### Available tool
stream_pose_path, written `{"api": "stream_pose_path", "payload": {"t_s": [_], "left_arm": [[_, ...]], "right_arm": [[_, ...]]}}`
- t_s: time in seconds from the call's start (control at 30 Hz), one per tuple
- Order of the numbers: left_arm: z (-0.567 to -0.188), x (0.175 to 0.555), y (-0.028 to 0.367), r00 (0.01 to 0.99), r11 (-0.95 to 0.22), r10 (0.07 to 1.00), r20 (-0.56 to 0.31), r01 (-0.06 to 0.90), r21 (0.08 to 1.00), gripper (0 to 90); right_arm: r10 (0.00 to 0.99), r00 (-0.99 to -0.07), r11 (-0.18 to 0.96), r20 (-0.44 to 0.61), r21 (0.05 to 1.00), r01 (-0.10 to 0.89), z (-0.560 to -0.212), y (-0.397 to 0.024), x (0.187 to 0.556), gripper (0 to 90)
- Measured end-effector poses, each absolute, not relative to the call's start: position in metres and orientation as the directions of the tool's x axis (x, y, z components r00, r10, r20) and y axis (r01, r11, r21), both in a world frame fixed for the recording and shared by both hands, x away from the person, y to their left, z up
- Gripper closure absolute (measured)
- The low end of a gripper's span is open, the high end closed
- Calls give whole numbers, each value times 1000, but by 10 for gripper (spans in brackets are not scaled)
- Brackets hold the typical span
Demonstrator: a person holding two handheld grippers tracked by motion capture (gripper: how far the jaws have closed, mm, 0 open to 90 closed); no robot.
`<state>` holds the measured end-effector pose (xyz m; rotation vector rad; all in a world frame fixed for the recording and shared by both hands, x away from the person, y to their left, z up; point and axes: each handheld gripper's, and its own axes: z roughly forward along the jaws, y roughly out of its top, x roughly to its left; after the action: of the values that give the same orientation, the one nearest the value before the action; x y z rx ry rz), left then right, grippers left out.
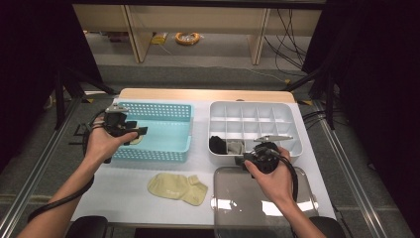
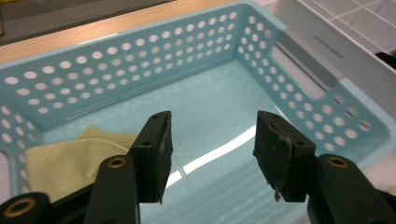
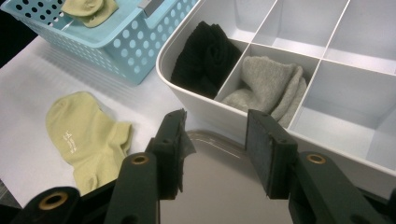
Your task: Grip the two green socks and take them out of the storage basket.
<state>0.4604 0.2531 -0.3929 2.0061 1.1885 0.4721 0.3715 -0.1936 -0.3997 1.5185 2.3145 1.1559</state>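
Observation:
My left gripper (image 1: pixel 140 132) (image 2: pixel 212 140) hangs open over the left end of a light blue perforated basket (image 1: pixel 163 111) (image 2: pixel 116 51), with nothing between its jaws. A yellow-green sock (image 2: pixel 65 158) (image 3: pixel 91 9) lies in the basket's corner, below and beside the left jaw. A second yellow-green sock (image 1: pixel 178 187) (image 3: pixel 86 133) lies flat on the white table in front of the basket. My right gripper (image 1: pixel 243 159) (image 3: pixel 215 135) stands open and empty at the near left corner of a white divided box (image 1: pixel 252 106) (image 3: pixel 355 28). In that box's near cells sit a rolled black sock (image 1: pixel 216 144) (image 3: pixel 205 56) and a grey sock (image 1: pixel 235 147) (image 3: pixel 266 86).
A clear plastic lid (image 1: pixel 237 203) (image 3: pixel 219 191) lies on the table under my right hand, in front of the box. The box's other cells hold nothing. Basket and box stand side by side with a narrow gap. A wooden strip (image 1: pixel 208 94) edges the table's far side.

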Motion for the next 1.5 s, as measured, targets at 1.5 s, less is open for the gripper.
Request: {"api": "stream_pose_path", "payload": {"t_s": [1.5], "left_arm": [[-431,524,257,430,-397,901,57,764,508,589]], "right_arm": [[807,-494,178,324,663,727,-401,-194,374,582]]}}
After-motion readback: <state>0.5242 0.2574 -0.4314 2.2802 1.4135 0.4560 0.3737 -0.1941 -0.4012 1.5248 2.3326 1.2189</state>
